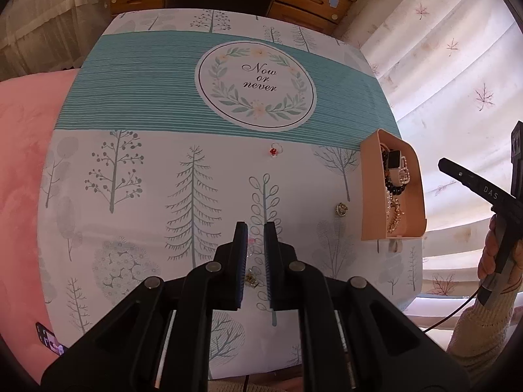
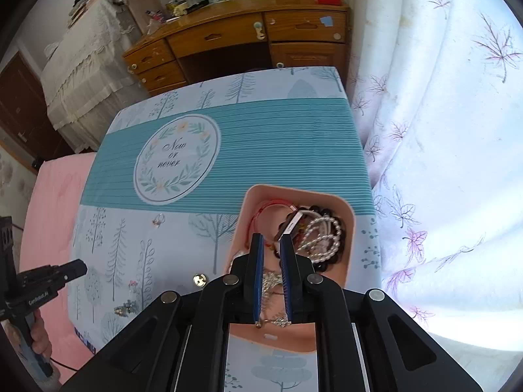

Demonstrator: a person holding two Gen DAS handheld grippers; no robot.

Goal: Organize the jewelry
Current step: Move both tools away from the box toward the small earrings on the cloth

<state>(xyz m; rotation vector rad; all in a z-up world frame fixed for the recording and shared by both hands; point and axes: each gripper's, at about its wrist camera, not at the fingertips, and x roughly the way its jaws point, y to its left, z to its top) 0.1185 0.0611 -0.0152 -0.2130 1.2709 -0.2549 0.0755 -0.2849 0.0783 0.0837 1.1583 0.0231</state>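
Note:
A pink box (image 1: 369, 196) (image 2: 245, 215) sits at the right edge of the tree-print cloth. It holds a watch (image 1: 394, 163), pearl beads (image 2: 323, 235), a red cord (image 2: 268, 205) and a chain (image 2: 271, 282). My right gripper (image 2: 271, 238) (image 1: 441, 164) hangs over the box, its jaws a narrow gap apart. The chain shows through that gap, lying in the box. My left gripper (image 1: 255, 228) (image 2: 80, 266) is shut and empty above a small pink piece (image 1: 251, 240) (image 2: 132, 283) and a gold piece (image 1: 251, 281) (image 2: 126, 308). A gold ring (image 1: 341, 209) (image 2: 199, 280) and a red flower piece (image 1: 274, 151) (image 2: 158, 219) lie loose.
A pink blanket (image 1: 23, 163) borders the cloth on the left, with a phone (image 1: 49, 339) on it. A wooden desk (image 2: 261, 39) stands beyond the far edge. A leaf-print curtain (image 2: 441, 130) hangs close along the right side.

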